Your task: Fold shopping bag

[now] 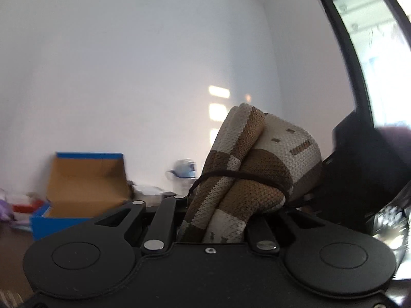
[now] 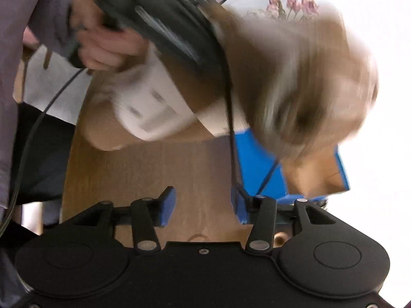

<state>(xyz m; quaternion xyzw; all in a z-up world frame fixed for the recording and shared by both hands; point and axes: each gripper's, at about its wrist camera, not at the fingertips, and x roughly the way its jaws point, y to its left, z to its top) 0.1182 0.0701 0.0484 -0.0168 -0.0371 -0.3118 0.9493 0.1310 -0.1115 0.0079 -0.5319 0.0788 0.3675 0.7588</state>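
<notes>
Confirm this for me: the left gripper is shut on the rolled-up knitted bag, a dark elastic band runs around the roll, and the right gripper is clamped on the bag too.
One part is wrong. The right gripper is not clamped on the knitted bag: the right wrist view shows its blue pads apart with only the wooden table between them. The rest holds: the left wrist view shows the left gripper shut on the roll, with the dark elastic band around it.
</notes>
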